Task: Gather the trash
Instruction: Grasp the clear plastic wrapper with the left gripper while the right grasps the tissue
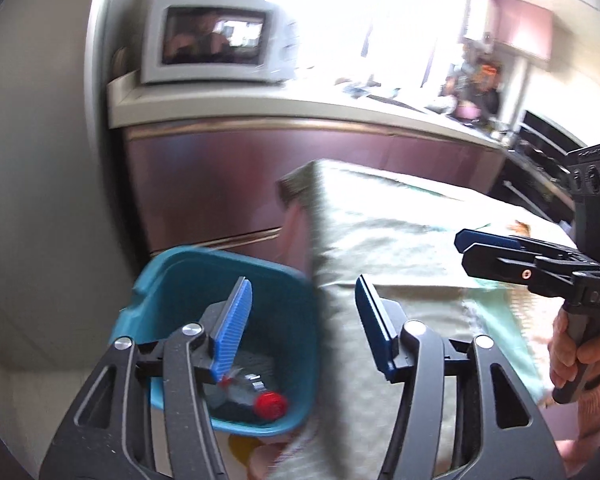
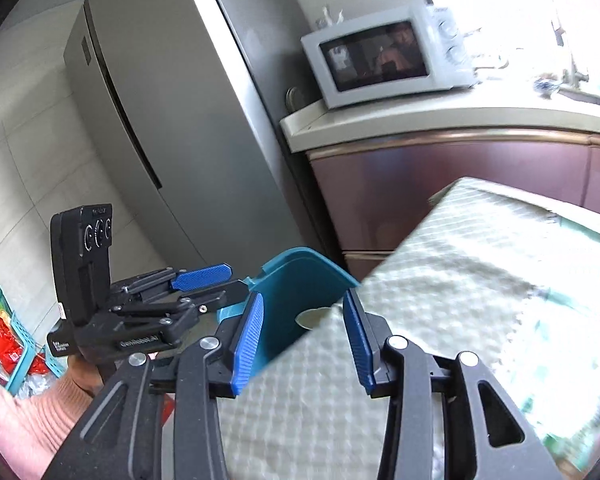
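Note:
A teal trash bin (image 1: 188,280) stands on the floor beside the table's left end. Inside it lies a bottle with a red cap (image 1: 270,404) among blurred scraps. My left gripper (image 1: 302,284) hangs open over the bin's right rim and the table edge, with nothing between its blue pads. From the right wrist view the bin (image 2: 296,280) shows just past the table corner. My right gripper (image 2: 304,296) is open and empty above that corner. Each gripper shows in the other's view: the right gripper (image 1: 466,246) over the cloth, the left gripper (image 2: 224,280) left of the bin.
A table under a green patterned cloth (image 1: 400,248) fills the right side. Behind stand a counter (image 2: 420,120) with a white microwave (image 2: 380,56) and a grey fridge (image 2: 160,120). Teal baskets with red packets (image 2: 4,340) sit on the floor at the left.

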Demonstrator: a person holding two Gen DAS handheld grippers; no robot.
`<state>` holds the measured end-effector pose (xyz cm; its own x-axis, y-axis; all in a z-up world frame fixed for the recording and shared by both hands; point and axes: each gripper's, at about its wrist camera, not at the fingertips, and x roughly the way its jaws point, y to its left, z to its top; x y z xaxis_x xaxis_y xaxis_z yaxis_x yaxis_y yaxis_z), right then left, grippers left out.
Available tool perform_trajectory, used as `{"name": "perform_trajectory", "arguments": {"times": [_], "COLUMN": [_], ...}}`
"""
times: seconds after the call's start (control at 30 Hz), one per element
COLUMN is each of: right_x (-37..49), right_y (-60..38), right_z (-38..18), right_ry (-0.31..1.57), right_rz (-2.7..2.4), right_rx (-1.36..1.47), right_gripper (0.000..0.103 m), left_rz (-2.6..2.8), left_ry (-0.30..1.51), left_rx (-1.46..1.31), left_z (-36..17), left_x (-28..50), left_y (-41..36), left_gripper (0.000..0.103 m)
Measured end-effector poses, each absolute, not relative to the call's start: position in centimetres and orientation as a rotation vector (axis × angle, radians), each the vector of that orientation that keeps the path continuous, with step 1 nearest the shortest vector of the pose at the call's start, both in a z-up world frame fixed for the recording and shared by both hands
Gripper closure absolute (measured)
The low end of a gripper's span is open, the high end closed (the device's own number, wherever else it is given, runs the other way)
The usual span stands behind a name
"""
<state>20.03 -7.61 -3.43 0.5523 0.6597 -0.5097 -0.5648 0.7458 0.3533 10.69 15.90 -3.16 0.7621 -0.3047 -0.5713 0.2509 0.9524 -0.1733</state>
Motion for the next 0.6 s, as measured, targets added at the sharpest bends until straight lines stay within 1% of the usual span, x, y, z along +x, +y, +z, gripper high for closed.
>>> {"name": "perform_trajectory", "arguments": {"times": [0.03, 0.23, 0.43, 0.6], "right_x": [19.4, 16.3, 14.5, 14.4], "right_y": [-8.5, -15.5, -22.3, -26.2], "right_z": [-3.3, -3.1, -4.2, -5.5], "right_ry": [0.658, 0.629, 0.639, 0.657], "right_rz": [0.714, 0.563, 0.388, 0.281], "right_rx": [0.155, 0.192, 0.255, 0.300], "right_gripper": [0.059, 0.059, 0.059, 0.059], "left_rz": [-0.327, -0.474, -0.597, -0.666], "left_ry": [0.623, 0.597, 0.664, 0.734], "left_rx": [-0.080, -0.047, -0.047, -0.056], "left_z": [-2.8, -1.7, -2.9, -4.5], "left_x": [10.3, 9.1, 9.5, 10.2], "left_y": [15.0, 8.7, 2.6, -1.9], "left_gripper": [0.047, 0.044, 0.044, 0.043]}}
